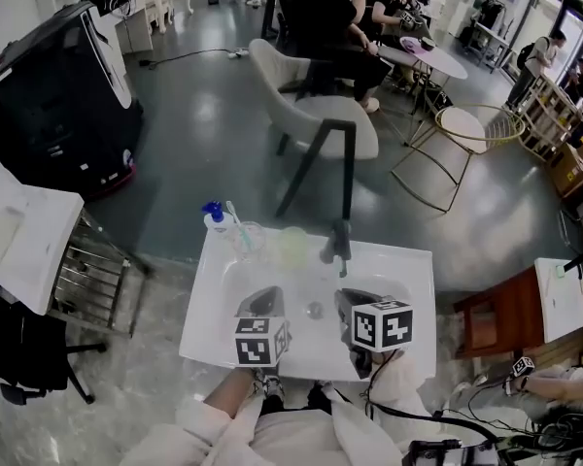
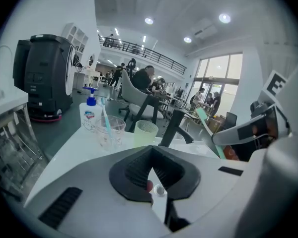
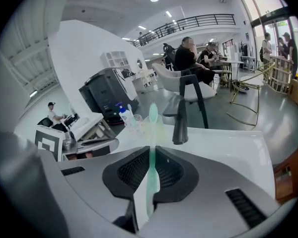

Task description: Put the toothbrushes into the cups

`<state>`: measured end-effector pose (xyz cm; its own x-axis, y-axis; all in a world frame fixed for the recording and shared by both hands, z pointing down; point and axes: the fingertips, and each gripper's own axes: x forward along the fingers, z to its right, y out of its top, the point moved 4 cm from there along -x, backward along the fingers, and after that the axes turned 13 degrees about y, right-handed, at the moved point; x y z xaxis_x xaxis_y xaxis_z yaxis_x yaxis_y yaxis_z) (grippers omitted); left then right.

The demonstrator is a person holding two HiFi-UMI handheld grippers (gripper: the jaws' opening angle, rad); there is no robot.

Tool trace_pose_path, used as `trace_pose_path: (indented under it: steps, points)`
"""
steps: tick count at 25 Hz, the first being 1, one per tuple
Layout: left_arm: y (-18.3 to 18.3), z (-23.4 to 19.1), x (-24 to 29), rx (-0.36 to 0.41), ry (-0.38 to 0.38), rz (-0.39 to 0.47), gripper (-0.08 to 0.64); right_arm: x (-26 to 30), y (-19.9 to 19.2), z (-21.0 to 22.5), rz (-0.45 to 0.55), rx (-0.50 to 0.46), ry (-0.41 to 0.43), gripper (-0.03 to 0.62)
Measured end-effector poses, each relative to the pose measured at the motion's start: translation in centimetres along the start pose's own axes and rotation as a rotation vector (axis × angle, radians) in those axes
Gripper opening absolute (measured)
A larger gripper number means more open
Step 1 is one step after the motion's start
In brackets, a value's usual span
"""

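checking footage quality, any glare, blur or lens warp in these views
Head view: strong fisheye curve, white sink top washed out, translucent green cup faint. Left gripper view: tall windows blown out, dark vignette. Right gripper view: mint green toothbrush sharp, background warped.

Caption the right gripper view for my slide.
Right gripper shut on a green toothbrush, its head toward the green cup beside the black faucet.

No word, brand or number can be read anywhere. The pump bottle (image 2: pixel 90 114) carries a blue and red label, but its print is too small to make out. The marker cubes (image 1: pixel 260 341) show only black-and-white square patterns, not letters.
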<state>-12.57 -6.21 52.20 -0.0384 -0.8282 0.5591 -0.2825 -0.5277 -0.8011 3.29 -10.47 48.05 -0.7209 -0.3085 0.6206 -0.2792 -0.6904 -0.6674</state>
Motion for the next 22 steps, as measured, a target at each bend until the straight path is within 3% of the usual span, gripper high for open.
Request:
trace_pose_path:
  steps: [12, 17, 22]
  points:
    - [0.5, -4.4, 0.6, -0.053, 0.086, -0.009, -0.003, 6.0, 3.3, -2.9, 0.027, -0.051, 0.064, 0.046]
    - [2.5, -5.0, 0.9, -0.003, 0.096, 0.023, -0.003, 7.5, 6.1, -2.8, 0.070, -0.075, 0.058, 0.046]
    - [3.9, -5.5, 1.5, -0.017, 0.104, 0.041, -0.003, 8.7, 8.6, -2.7, 0.120, -0.100, 0.048, 0.046]
